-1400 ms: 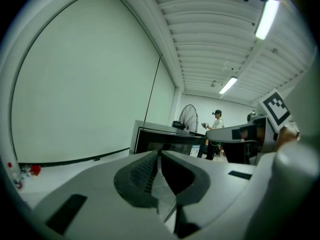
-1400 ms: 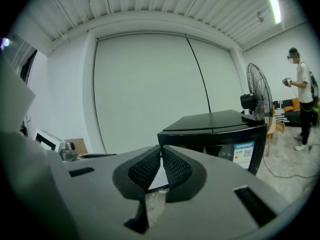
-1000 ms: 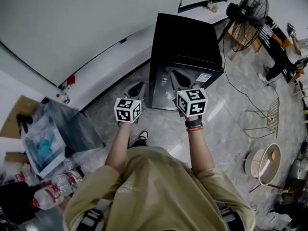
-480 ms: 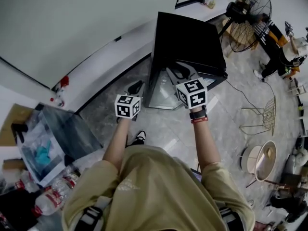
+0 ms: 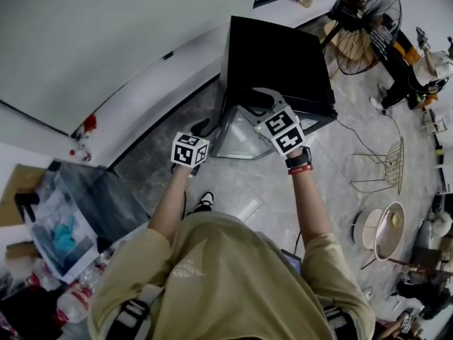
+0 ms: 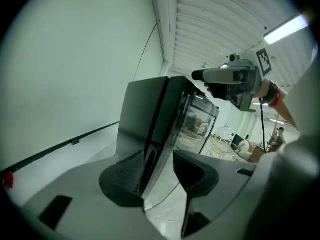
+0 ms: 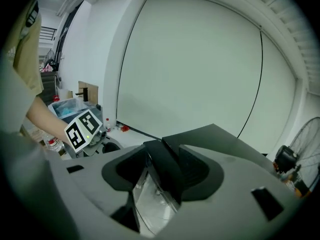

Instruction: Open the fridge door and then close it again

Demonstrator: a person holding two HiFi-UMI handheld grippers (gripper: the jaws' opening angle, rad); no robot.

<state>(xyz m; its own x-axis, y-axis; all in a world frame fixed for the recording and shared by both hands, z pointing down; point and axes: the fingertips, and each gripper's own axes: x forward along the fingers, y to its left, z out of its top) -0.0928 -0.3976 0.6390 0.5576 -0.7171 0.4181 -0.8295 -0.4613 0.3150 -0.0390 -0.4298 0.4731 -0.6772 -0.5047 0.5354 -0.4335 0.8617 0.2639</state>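
Black and boxy, the fridge [image 5: 276, 55] sits on the tiled floor [image 5: 269, 183] against the white wall [image 5: 106, 41], with its glass door [image 5: 239, 134] facing the person. The right gripper [image 7: 162, 170] is up at the door's top front corner. Its jaws have just been opening and now stand wide apart, with the dark edge of the door running between them and no pad pressing on it. The left gripper [image 6: 160, 171] hangs lower, beside the fridge's left side. Its jaws have also just been opening, and only the cabinet beyond shows through the gap.

The step in hand looks like the first grab for the pull. Whether the door is fully shut or a crack ajar is hard to tell from these angles. To do this well, the right gripper should slide deeper over the door's edge so that both pads bite on the frame, not the glass. It should then close firmly and draw back in an arc about the hinge. The left gripper could steady the cabinet, since a light fridge may skid.
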